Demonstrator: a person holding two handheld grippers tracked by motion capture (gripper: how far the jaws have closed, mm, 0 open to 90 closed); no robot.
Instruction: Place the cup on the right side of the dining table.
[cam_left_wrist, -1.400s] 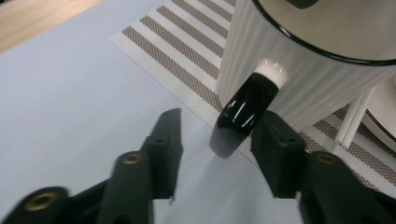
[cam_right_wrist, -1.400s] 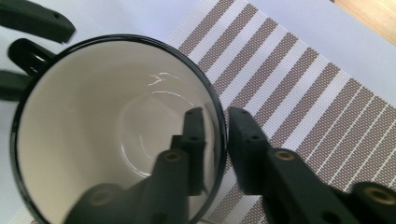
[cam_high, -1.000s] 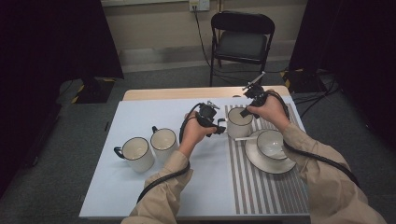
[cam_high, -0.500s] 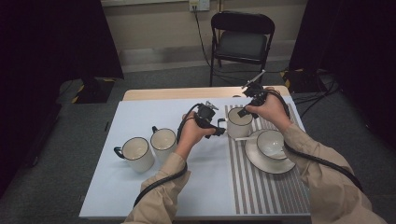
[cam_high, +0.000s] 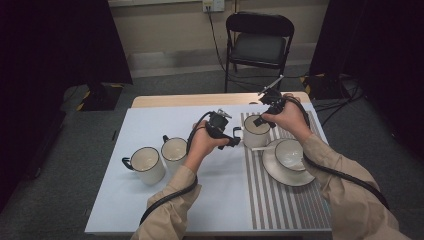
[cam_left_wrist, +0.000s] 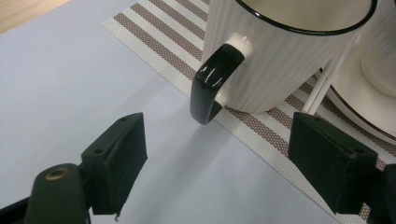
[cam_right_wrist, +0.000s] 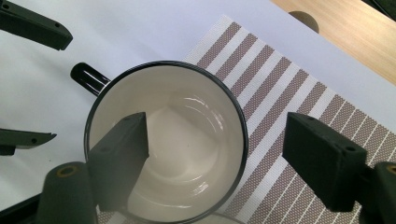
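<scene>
Pale blue tabletop (cam_high: 150, 210) carries our ribbed mug (cam_high: 256, 131) on the striped placemat (cam_high: 285, 200), just left of the cup and saucer (cam_high: 289, 159). Both our left gripper (cam_high: 234, 142) and right gripper (cam_high: 259, 120) have just been opening their jaws, which now stand wide, touching nothing. We judge the mug released and placed.

tan sleeves (cam_high: 345, 185), black cabled grippers.

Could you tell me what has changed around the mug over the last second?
Both grippers' jaws have just been opening. The left gripper stands open short of the mug's handle; the right gripper is open over its rim. The mug stays on the striped mat, and both hands barely moved.
</scene>
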